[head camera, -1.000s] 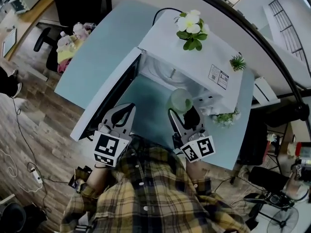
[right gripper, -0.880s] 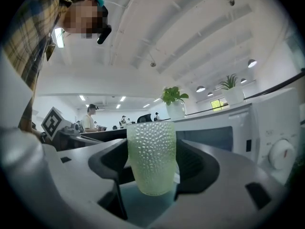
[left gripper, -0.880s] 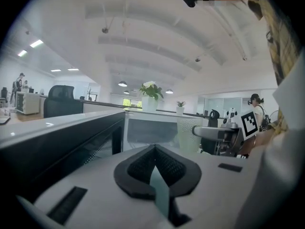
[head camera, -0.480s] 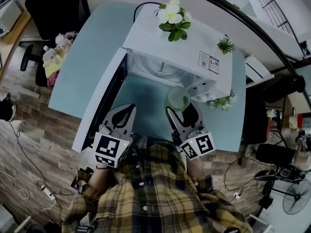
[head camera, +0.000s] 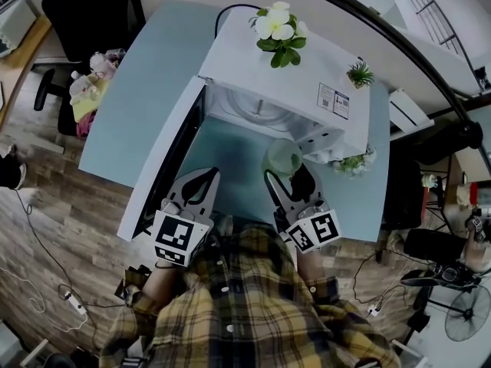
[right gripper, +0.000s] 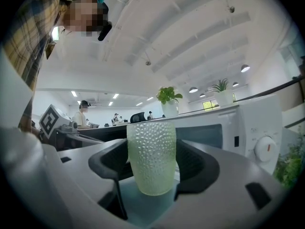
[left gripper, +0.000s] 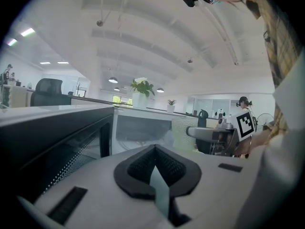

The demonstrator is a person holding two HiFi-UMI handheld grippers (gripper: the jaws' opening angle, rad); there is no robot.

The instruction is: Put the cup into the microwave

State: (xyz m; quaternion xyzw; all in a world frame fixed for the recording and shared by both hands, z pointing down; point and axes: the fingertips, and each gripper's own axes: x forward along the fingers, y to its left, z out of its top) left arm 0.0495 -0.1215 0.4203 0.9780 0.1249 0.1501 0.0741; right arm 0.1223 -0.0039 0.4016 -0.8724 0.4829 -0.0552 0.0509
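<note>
A pale green, bumpy cup (head camera: 282,158) stands upright between the jaws of my right gripper (head camera: 288,172), which is shut on it. The cup is just in front of the white microwave (head camera: 285,73), near the right side of its opening. The microwave's door (head camera: 163,169) is swung wide open to the left. In the right gripper view the cup (right gripper: 151,156) fills the middle between the black pads of that gripper (right gripper: 152,173), with the microwave's front (right gripper: 240,128) behind it. My left gripper (head camera: 207,175) is shut and empty beside the door. In the left gripper view this gripper (left gripper: 155,165) faces the cavity (left gripper: 143,132).
A pot of white flowers (head camera: 279,29) and a small green plant (head camera: 360,73) stand on the microwave's top. Another plant (head camera: 354,162) sits at its right side. The teal table (head camera: 146,75) ends near my body. Soft toys (head camera: 93,84) lie by an office chair at the left.
The head view has shifted a little. Both grippers and the held cup keep about the same place in front of the open microwave.
</note>
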